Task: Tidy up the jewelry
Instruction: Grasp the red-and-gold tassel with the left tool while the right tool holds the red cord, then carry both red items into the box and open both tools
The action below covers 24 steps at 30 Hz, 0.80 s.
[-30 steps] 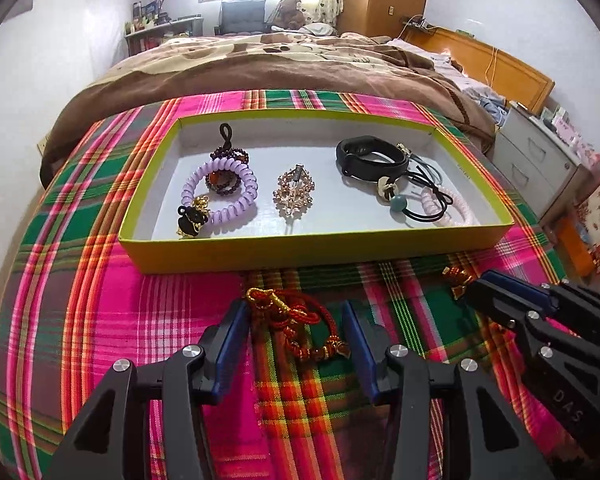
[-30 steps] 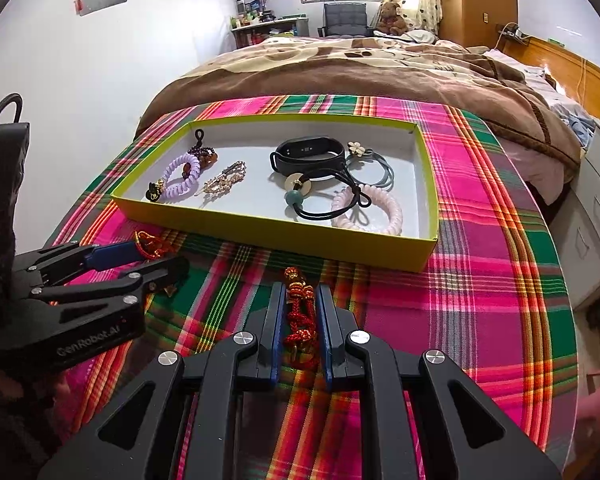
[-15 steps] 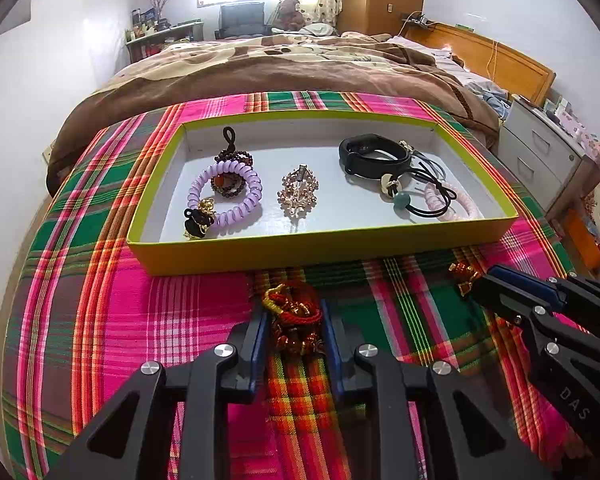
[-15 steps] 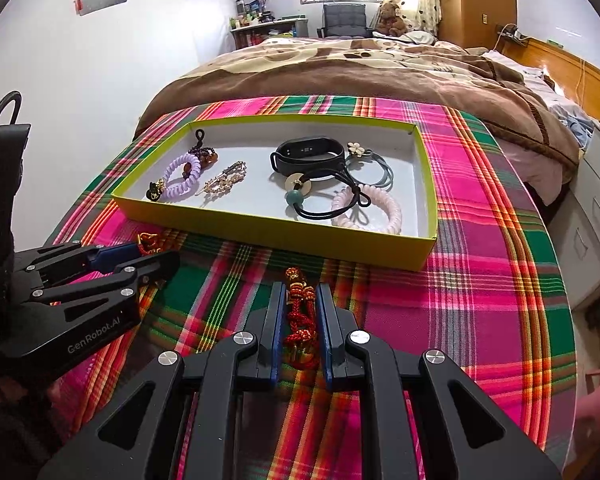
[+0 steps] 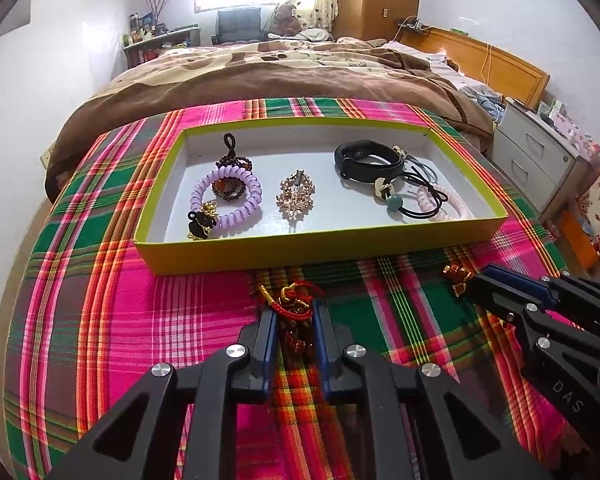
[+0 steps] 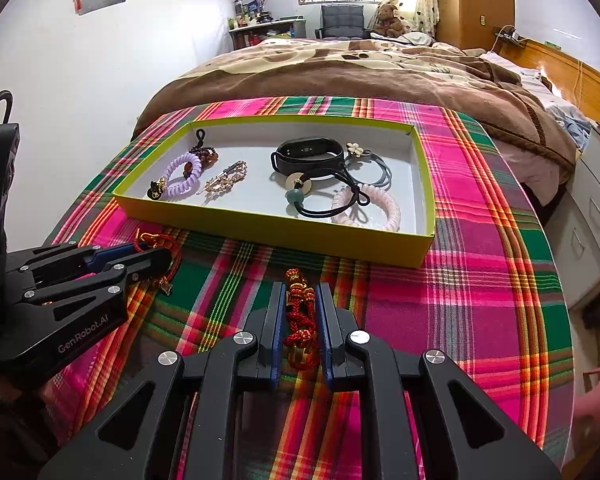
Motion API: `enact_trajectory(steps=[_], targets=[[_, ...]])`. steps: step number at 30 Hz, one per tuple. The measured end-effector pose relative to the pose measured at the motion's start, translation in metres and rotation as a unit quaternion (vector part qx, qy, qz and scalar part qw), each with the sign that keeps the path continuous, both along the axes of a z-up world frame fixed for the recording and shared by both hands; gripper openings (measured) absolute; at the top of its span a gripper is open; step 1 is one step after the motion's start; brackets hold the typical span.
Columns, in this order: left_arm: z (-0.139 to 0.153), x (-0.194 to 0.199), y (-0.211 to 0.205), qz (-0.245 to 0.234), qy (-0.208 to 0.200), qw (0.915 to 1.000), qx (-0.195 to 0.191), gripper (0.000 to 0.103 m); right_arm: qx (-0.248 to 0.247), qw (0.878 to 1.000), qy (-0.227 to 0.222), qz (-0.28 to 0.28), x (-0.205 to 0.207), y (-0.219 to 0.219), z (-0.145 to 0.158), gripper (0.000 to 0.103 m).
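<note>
Cord bracelets, red, gold-beaded: light, limp, snag-prone | left tool [image 5: 293,326] closing on one [image 5: 294,312] between its jaws, on plaid worktop [image 5: 100,320] | right tool [image 6: 299,322] clamped on the other [image 6: 300,320] | grip mid-bundle; loose ends will dangle | yellow tray [image 5: 320,250] just ahead.

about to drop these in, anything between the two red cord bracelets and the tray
Only the tray's near yellow wall, which each red cord bracelet must be lifted over. The left gripper is closing on one; the right gripper holds the other. Bare cloth lies between.
</note>
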<state>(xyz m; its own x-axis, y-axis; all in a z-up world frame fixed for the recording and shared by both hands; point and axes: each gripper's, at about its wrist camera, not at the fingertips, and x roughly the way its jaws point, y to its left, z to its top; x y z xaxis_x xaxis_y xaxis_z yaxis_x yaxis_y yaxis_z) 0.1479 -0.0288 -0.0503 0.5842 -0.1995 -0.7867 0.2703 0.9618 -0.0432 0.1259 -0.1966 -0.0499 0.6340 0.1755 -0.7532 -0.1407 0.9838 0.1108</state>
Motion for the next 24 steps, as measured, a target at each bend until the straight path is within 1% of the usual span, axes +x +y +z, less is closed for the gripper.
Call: enact_trajectory(steps=[5, 13, 24], targets=[[0.005, -0.002, 0.001, -0.003, -0.007, 1.0000, -0.006, 0.016, 0.002, 1.000, -0.003, -0.001, -0.002, -0.002, 0.002, 0.015], [0.022, -0.009, 0.003, -0.008, -0.031, 0.9994, -0.013, 0.016, 0.008, 1.000, -0.013, -0.005, -0.006, -0.007, 0.010, 0.015], [0.048, -0.006, 0.004, -0.016, -0.057, 0.9979, -0.028, 0.016, 0.013, 0.999, -0.041, -0.024, -0.001, -0.025, 0.033, 0.015]])
